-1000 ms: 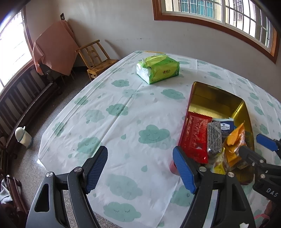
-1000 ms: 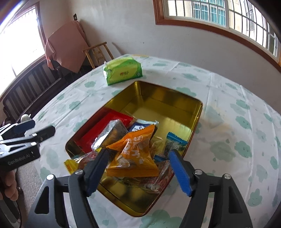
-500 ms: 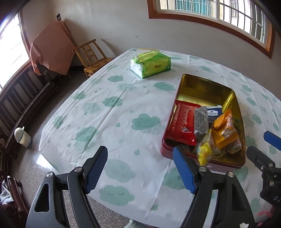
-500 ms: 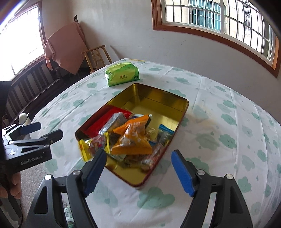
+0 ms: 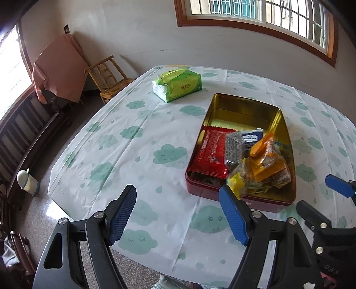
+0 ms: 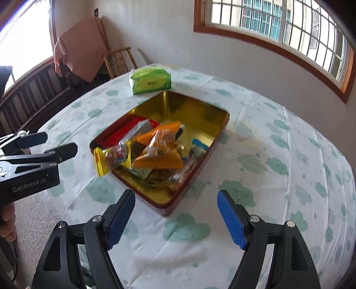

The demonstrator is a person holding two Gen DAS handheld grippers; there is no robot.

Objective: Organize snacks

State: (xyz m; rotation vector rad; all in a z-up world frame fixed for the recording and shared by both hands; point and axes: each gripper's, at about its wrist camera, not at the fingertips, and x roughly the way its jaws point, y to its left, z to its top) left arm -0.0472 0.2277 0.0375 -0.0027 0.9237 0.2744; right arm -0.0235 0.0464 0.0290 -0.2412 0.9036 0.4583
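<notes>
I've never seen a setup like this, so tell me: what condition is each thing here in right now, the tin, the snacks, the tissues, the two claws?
Tin: lid off, far half bare.
Snacks: heaped at the tin's near end.
Yellow packet: hanging over the tin's rim.
Red packet: lying flat in the tin.
Tissue pack: on the table, apart from the tin.
Left claw: open, holding nothing.
Right claw: open, holding nothing.

Daylight from the arched window (image 5: 255, 20) on the far wall and a blown-out window (image 6: 24, 42) at left lights the room evenly and brightly. Fisheye bending curves the edges and darkens the corners. The tin's (image 6: 195, 106) gold interior glints, shadows on the desk (image 5: 142, 142) stay soft, and the right view looks slightly blurred.
</notes>
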